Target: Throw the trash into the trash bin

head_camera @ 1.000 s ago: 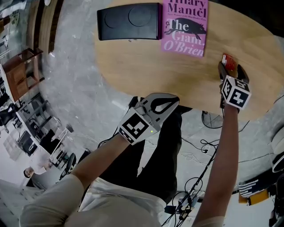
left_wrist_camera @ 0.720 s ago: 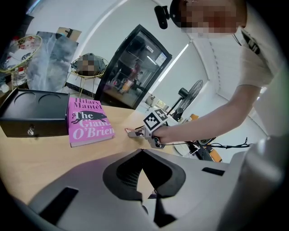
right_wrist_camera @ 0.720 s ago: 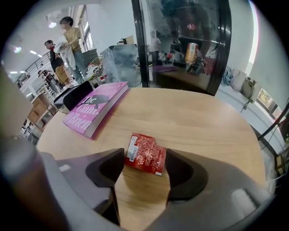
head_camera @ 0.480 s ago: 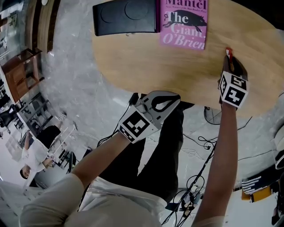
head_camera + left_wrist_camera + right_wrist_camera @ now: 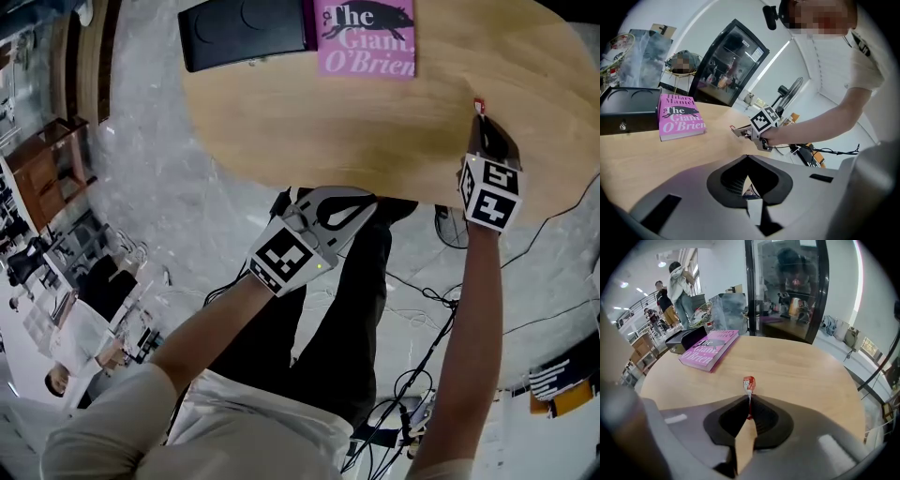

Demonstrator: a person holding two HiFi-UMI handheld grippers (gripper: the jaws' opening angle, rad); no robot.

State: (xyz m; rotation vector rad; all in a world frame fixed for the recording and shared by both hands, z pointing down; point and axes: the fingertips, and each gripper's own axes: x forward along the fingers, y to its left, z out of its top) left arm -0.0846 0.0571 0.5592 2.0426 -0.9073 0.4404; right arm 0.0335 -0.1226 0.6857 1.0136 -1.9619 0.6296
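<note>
Your right claw (image 5: pixel 749 401) has just closed on the small red foil wrapper (image 5: pixel 748 382) over the pale wooden surface (image 5: pixel 806 366). Hold that thin pinch firm as you lift; your left claw (image 5: pixel 747 159) is closed, empty.

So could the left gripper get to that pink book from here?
Probably yes. The left gripper sits at the near edge of the table, and only bare wood lies between it and the pink book. The right gripper, shut on a red wrapper, is off to the side.
</note>
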